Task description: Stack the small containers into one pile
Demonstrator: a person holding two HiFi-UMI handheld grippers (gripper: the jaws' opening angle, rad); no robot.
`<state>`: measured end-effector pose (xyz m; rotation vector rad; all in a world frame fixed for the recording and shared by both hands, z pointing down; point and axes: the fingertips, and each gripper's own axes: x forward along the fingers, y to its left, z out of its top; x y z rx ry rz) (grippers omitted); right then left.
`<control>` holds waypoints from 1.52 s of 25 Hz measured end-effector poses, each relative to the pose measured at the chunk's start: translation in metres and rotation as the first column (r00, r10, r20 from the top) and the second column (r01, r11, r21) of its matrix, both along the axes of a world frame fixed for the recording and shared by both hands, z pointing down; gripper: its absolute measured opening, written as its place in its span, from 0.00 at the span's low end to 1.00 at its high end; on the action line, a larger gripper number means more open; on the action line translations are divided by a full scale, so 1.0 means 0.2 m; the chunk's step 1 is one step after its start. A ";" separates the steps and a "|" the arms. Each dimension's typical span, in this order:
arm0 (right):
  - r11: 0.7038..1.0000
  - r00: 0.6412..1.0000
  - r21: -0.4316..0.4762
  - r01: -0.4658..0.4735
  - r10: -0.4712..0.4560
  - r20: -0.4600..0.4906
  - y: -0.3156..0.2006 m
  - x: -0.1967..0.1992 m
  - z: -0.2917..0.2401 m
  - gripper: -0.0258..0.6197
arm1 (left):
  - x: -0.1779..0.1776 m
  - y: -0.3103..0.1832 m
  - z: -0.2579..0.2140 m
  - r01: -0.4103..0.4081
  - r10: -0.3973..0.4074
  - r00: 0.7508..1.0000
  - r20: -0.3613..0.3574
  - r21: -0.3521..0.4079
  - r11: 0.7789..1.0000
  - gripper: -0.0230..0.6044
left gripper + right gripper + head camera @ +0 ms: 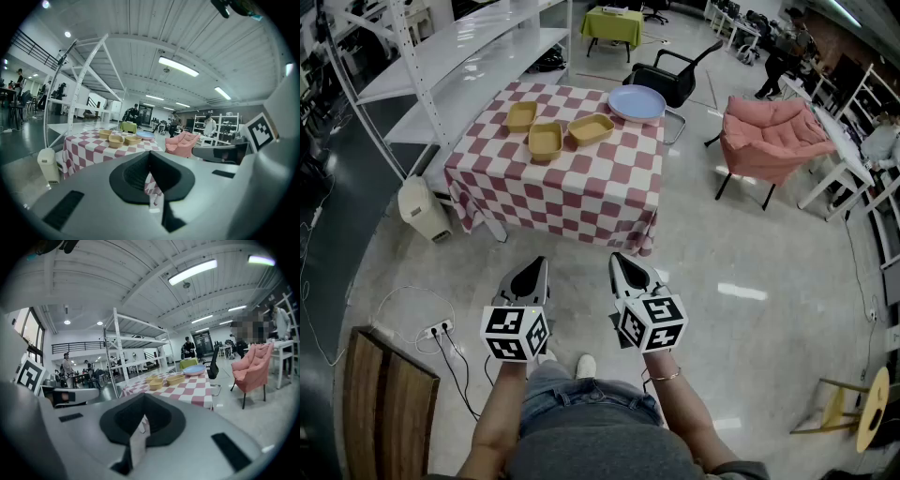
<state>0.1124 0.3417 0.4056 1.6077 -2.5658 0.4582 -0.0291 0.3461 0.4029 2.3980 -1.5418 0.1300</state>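
Note:
Three tan small containers sit apart on a red-and-white checked table (581,192): one at the back left (521,115), one in the middle (546,141), one to the right (591,128). A blue plate (637,102) lies at the table's far right corner. My left gripper (534,267) and right gripper (623,262) hang side by side over the floor, well short of the table, both shut and empty. The left gripper view shows the containers (116,140) far ahead past the shut left gripper (150,154). The right gripper view shows them (155,384) beyond the right gripper (143,397).
A white shelving rack (441,56) stands left of the table, with a white appliance (422,208) on the floor by it. Behind the table is a black chair (670,75); a pink armchair (769,136) stands right. A wooden bench (384,403) and power strip (439,330) lie near my left.

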 end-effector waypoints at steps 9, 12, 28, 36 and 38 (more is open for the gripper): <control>1.000 1.000 -0.017 0.007 -0.007 0.012 0.04 0.05 0.05 0.05 | 0.05 0.03 0.01 -0.012 0.012 0.999 -0.038 0.003 1.000 0.06; 1.000 1.000 -0.028 0.004 -0.004 0.030 0.04 0.07 0.07 0.05 | 0.05 0.02 0.02 0.000 0.000 0.999 -0.039 0.010 1.000 0.06; 0.999 0.998 -0.037 0.019 -0.017 0.063 -0.14 0.09 0.09 0.05 | 0.01 -0.17 0.03 0.061 -0.061 0.998 -0.030 0.010 0.998 0.06; 0.998 0.999 -0.055 0.015 -0.012 0.049 -0.38 0.07 0.13 0.05 | -0.05 -0.43 0.11 0.077 -0.078 0.997 -0.022 -0.019 0.997 0.06; 0.998 0.999 -0.063 0.019 -0.016 0.045 -0.46 0.05 0.15 0.05 | -0.07 -0.52 0.13 0.083 -0.083 0.996 -0.019 -0.025 0.996 0.06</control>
